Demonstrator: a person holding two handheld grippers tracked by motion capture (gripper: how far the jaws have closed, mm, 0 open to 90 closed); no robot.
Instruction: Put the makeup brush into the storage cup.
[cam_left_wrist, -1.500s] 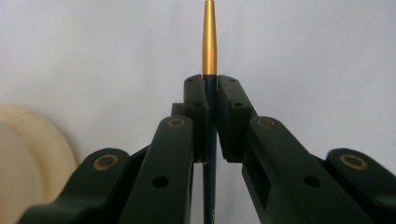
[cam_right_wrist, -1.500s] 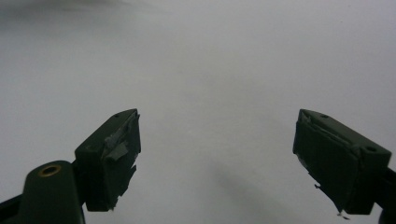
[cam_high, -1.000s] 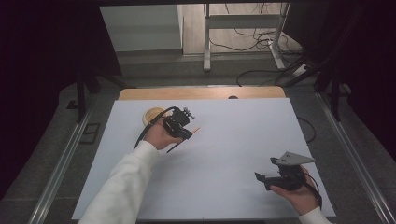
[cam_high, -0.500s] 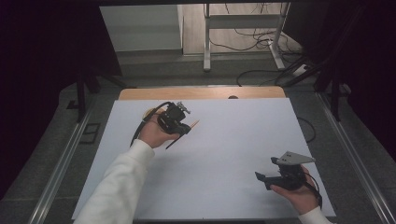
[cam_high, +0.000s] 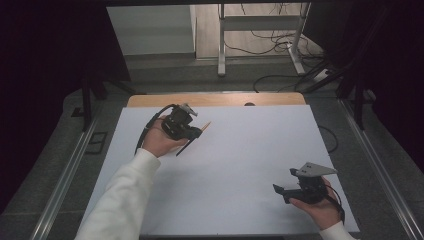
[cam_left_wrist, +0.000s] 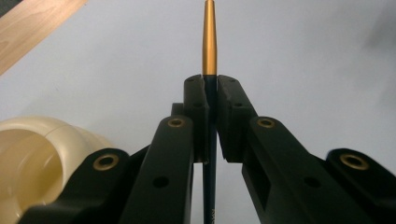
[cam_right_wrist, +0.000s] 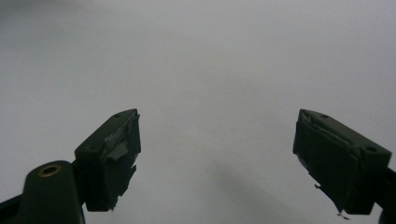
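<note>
Left hand-held gripper (cam_high: 196, 133) is clamped on a thin stick-like tool (cam_left_wrist: 208, 42): dark shaft between the pads, gold tapered end projecting beyond the jaw tips. Probably a fine brush handle or a pen; type cannot be confirmed. In the left gripper view the shaft runs straight up the centre line of the jaws, which press it from both sides with no visible gap.

Change against the frames from a second ago: the left hand (cam_high: 159, 141) has moved toward the far left part of the white tabletop (cam_high: 240, 165) and appears to have risen, the tool travelling with it. The gold tip (cam_high: 206, 124) now points toward the far wooden edge (cam_high: 215, 99). A cream-coloured round object (cam_left_wrist: 32, 158) sits low left in the left gripper view, close beside the jaw; in the high view it is now hidden under the hand.

Right hand-held gripper (cam_high: 281, 191) rests near the front right of the tabletop, in the same place as before. Jaws wide apart, nothing between them, plain white surface ahead in the right gripper view.

Judgement: the tool looks lifted clear of the surface and securely carried, so the pick-up appears complete. The cream object nearby may be the destination, though that is uncertain.
</note>
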